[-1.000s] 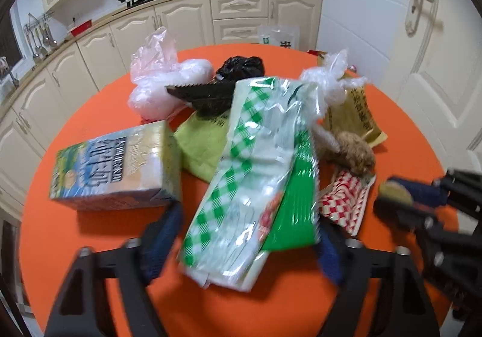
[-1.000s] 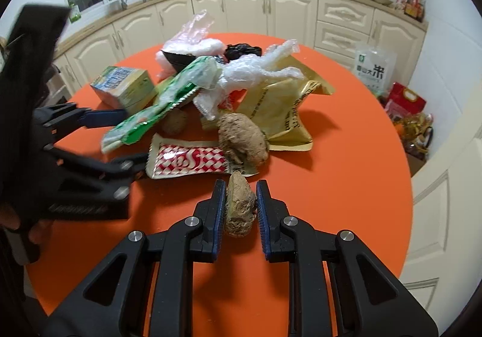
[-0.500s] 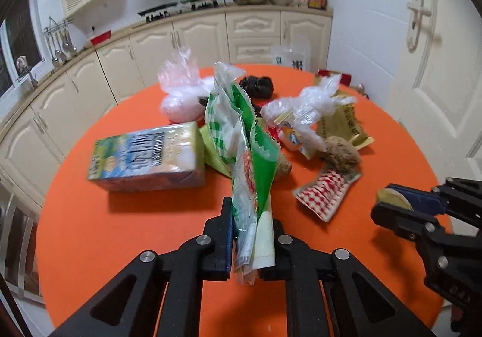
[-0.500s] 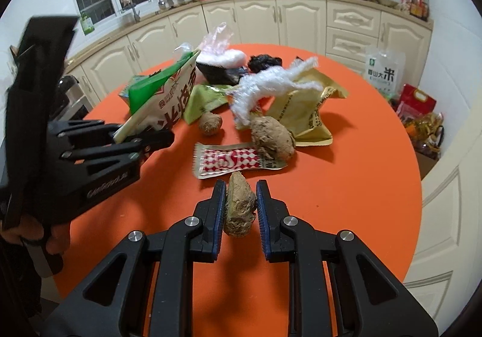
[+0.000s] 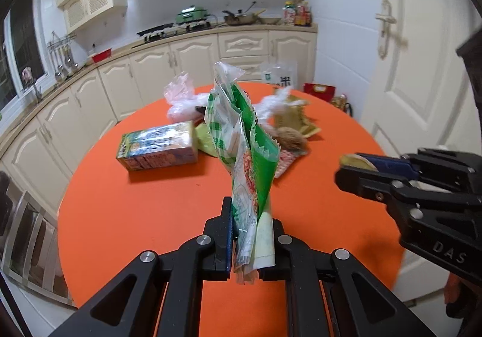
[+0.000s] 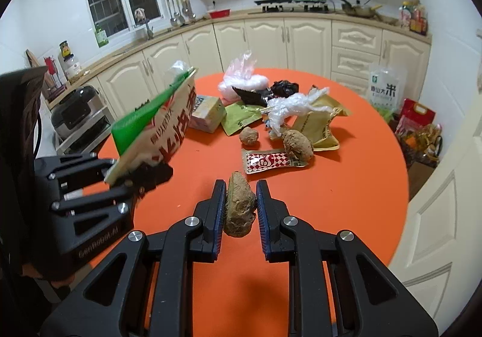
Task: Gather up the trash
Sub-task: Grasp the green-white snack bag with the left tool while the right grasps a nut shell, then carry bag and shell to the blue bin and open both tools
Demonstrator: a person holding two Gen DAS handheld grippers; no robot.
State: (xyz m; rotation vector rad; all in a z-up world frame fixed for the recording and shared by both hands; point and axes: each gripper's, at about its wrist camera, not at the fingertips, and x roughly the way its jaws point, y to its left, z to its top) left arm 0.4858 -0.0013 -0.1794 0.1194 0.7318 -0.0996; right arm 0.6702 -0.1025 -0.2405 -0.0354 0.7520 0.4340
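the left gripper [image 5: 251, 234] is clamped tight on the lower end of a green-and-white plastic wrapper [image 5: 241, 156], which stands up off the round orange table [image 5: 144, 210] in front of the camera. the right gripper [image 6: 240, 207] is closed on a brown lump of trash [image 6: 239, 204], pressed between its blue pads and lifted clear of the tabletop. beyond it a red-checked sachet [image 6: 271, 160] lies flat, with a larger brown lump [image 6: 296, 144] resting on its right end and a small round lump [image 6: 249, 135] just to the left. further back sit a yellow-green packet [image 6: 241, 117], a gold foil bag [image 6: 319, 123] with crumpled clear plastic [image 6: 292, 108] over it, and a printed carton [image 5: 156, 150] on its side. at the far edge are a pink-white plastic bag [image 6: 244, 80] and a black bag [image 6: 284, 86], close together. cream cabinets [image 6: 271, 41] curve behind the table.
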